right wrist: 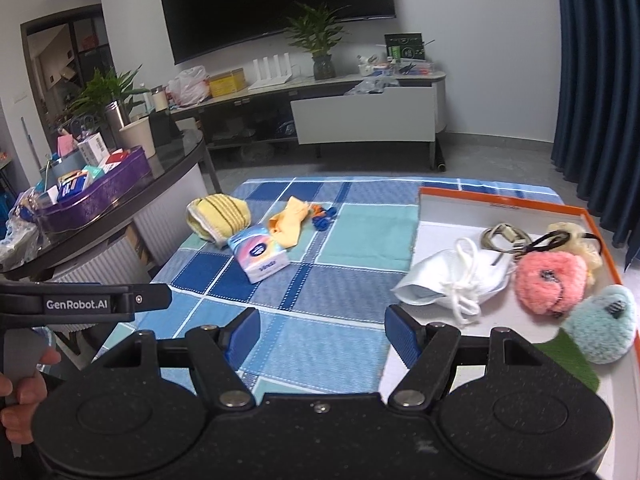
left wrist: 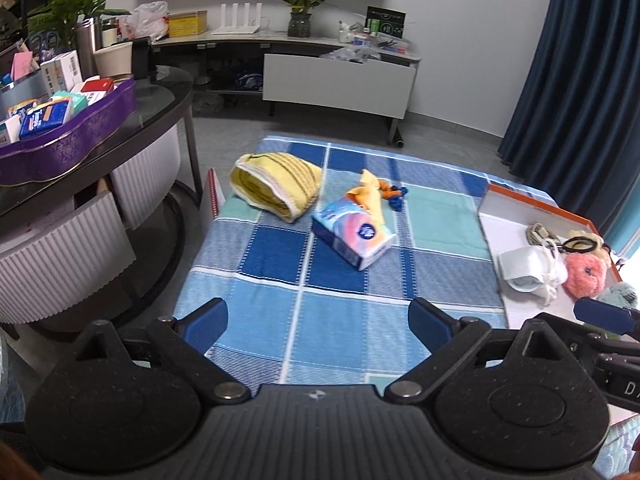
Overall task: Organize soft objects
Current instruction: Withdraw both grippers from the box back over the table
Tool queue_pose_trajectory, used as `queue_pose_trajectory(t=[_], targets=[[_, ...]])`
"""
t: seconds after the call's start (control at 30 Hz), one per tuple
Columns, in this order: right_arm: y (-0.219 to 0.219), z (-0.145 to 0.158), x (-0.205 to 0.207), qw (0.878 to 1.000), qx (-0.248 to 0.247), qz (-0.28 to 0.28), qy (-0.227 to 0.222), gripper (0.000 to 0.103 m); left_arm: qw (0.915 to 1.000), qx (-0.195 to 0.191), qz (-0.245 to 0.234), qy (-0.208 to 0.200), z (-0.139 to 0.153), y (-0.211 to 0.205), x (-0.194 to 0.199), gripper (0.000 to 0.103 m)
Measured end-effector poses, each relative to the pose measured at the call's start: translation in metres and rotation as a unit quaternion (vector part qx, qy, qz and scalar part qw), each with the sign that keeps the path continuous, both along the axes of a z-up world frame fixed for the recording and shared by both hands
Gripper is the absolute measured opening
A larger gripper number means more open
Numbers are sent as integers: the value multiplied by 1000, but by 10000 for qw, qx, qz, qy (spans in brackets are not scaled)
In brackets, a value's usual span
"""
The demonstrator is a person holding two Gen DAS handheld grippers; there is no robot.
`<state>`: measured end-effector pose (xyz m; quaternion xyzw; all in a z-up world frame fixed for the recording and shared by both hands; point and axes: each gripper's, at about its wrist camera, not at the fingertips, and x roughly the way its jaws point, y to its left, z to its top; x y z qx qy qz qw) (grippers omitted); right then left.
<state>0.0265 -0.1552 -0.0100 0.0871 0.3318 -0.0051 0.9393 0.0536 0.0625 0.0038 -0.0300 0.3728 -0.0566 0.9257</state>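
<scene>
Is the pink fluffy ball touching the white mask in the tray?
Apart. In the right wrist view, a strip of bare tray floor shows between the white mask and the pink fluffy ball, so they sit side by side without meeting.

Wall-mounted television [right wrist: 276,4], potted plant [right wrist: 322,46] (on the low cabinet [right wrist: 360,116]), white router [right wrist: 272,70], blue curtain [right wrist: 592,100]

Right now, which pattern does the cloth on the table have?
Blue checked cloth, best in the left wrist view.
</scene>
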Motion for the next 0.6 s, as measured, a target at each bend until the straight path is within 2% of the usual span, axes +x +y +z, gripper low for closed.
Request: queue_pose_trajectory(t=[0.6], targets=[[19,-9,35,9994,-89,269,172,82,9998,-71,185,96,-10,21,17,100]])
